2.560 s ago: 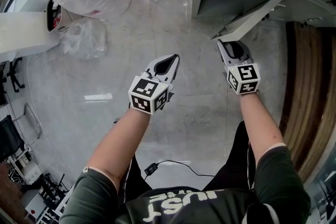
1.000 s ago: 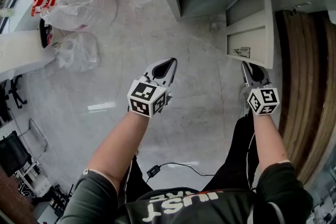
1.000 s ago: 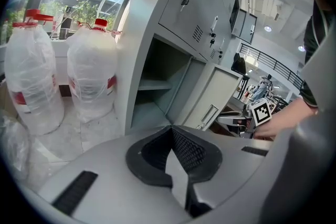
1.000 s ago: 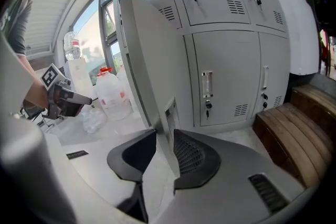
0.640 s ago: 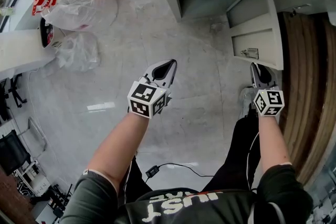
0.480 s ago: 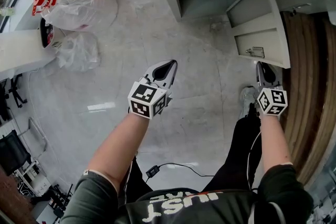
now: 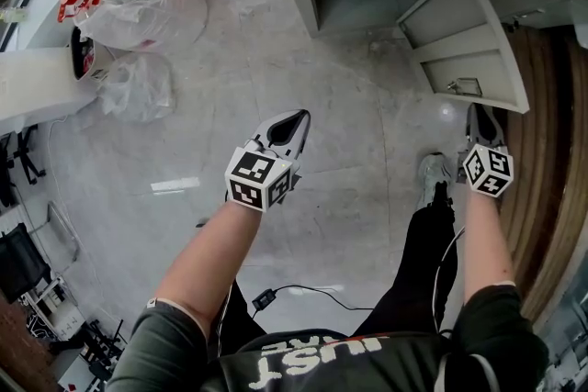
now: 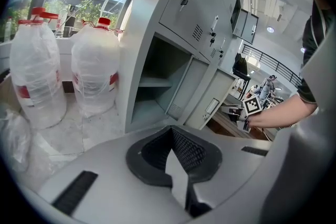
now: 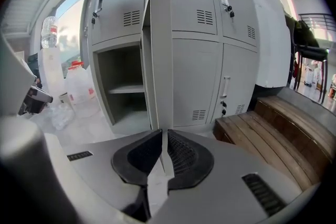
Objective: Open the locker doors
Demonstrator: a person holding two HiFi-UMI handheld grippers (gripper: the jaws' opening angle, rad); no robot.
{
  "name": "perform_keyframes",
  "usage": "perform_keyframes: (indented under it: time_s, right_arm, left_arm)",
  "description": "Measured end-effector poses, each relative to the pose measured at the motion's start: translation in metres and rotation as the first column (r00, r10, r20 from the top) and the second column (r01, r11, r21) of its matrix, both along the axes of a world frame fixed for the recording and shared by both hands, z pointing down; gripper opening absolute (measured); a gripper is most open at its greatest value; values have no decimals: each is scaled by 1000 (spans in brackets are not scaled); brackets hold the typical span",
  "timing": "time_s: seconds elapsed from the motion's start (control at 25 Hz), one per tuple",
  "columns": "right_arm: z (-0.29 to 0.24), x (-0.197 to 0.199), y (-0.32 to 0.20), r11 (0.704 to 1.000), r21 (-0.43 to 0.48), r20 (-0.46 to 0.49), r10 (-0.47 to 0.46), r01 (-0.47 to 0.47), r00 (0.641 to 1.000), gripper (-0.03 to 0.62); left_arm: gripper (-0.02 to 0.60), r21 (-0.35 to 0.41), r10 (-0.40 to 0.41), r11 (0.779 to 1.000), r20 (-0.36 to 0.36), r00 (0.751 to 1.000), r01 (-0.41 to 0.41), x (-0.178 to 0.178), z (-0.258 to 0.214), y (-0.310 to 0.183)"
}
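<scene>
Left gripper (image 7: 296, 118): your jaws together, empty, above the floor (image 7: 349, 188). Right gripper (image 7: 479, 112): your jaws just closing, nearly together, nothing between them, beside the open door (image 7: 464, 46), near its free edge.

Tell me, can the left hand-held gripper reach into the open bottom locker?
Probably yes: only bare floor lies between the left hand-held gripper and the open locker; its door stands aside to the right.

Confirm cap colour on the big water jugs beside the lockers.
Red caps; the left gripper view shows them best.
</scene>
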State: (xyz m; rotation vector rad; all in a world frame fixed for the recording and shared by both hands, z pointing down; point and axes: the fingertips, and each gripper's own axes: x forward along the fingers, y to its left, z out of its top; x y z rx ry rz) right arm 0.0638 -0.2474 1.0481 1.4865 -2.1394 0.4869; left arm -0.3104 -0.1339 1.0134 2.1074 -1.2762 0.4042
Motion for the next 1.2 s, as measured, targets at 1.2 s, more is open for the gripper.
perform_keyframes:
  time_s: [1.2]
  right_arm:
    - [-104,-200,77,965,-45,235,-242,259,941,52]
  left_arm:
    - [6,58,-68,995,-123,990,75,-18,-90,21]
